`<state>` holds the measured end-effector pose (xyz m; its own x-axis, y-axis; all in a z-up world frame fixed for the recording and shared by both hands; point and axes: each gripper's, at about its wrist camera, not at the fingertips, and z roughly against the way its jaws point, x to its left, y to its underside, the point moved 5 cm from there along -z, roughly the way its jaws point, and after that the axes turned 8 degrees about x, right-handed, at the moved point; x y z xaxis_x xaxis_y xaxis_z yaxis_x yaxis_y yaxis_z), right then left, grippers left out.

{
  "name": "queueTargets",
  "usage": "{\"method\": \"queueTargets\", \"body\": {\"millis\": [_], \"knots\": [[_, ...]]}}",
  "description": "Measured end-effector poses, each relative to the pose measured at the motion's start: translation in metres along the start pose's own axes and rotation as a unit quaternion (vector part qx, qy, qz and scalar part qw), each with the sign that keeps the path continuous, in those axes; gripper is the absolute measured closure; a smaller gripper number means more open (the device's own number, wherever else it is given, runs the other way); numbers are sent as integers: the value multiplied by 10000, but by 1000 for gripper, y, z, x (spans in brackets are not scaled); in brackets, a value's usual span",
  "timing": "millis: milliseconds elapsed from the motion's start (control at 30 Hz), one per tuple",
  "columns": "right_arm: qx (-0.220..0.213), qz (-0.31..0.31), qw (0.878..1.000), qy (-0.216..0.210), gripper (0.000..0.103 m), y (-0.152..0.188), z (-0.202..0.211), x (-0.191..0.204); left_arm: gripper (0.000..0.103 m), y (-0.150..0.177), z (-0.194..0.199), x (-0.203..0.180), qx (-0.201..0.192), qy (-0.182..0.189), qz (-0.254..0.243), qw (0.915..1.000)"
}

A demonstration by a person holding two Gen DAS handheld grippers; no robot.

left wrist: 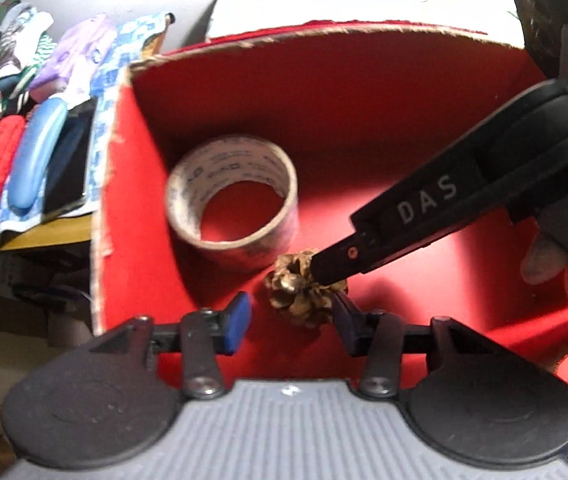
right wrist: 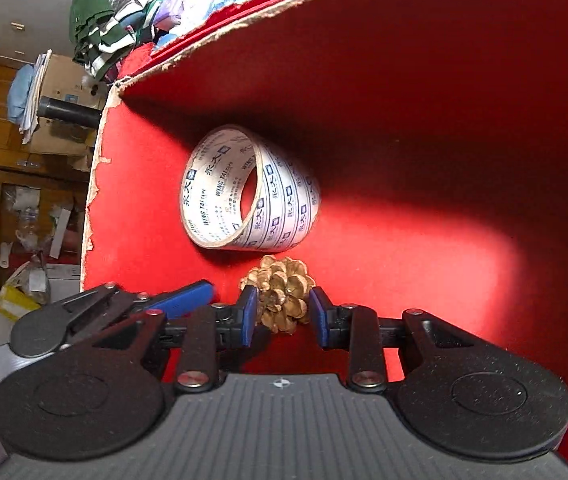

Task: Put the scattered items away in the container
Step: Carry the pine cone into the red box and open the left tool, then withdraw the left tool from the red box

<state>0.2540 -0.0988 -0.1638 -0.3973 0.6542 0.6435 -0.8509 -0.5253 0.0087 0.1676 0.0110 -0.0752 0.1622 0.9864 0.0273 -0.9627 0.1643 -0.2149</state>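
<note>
The gold pine cone [right wrist: 281, 294] sits inside the red box [right wrist: 444, 120], beside the tape roll [right wrist: 249, 188]. The right gripper [right wrist: 281, 312] brackets it narrowly, seemingly not yet pinching; the left gripper [left wrist: 290, 314] stands open alongside. It looks light, with brittle scales: grip the body gently.

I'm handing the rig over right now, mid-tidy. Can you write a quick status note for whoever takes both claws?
Left claw: open, straddling the gold pine cone, not gripping.
Right claw: pads hug the pine cone on both sides; a firm grip can't be confirmed.
Things: tape roll lies inside the red box; pine cone sits low in the box, right beside it.
Done: tape roll in.
Left: free the pine cone, withdraw both claws, check outside the box for strays; none visible in these views.
</note>
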Motion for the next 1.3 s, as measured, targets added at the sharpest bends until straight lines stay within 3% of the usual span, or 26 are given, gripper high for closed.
{"method": "queueTargets", "body": {"millis": [200, 333, 500, 533, 567, 700, 833, 933, 1300], "knots": [[-546, -246, 9982, -91, 71, -2, 14, -8, 54, 2, 33, -3, -370, 35, 98, 9993], [-926, -719, 9931, 91, 69, -1, 22, -24, 54, -6, 42, -14, -566, 592, 69, 9966], [-1219, -928, 9879, 241, 68, 1, 30, -32, 54, -12, 26, -38, -470, 1201, 22, 9916], [-1240, -948, 9874, 246, 68, 0, 30, -32, 64, -13, 25, -43, -454, 1347, 27, 9898], [-1244, -979, 9871, 234, 68, -1, 31, -34, 66, -14, 21, -45, -413, 1480, 58, 9881], [-1234, -1053, 9866, 186, 66, 0, 31, -37, 66, -17, 1, -40, -102, 1637, 348, 9858], [-1204, -1032, 9872, 185, 65, -1, 30, -34, 65, -16, -14, -35, 68, 1578, 492, 9862], [-1177, -1036, 9874, 196, 64, -3, 28, -32, 64, -17, -12, -33, 16, 1251, 484, 9910], [-1207, -981, 9876, 223, 63, -5, 26, -29, 62, -14, -22, 5, 335, 627, 962, 9928]]}}
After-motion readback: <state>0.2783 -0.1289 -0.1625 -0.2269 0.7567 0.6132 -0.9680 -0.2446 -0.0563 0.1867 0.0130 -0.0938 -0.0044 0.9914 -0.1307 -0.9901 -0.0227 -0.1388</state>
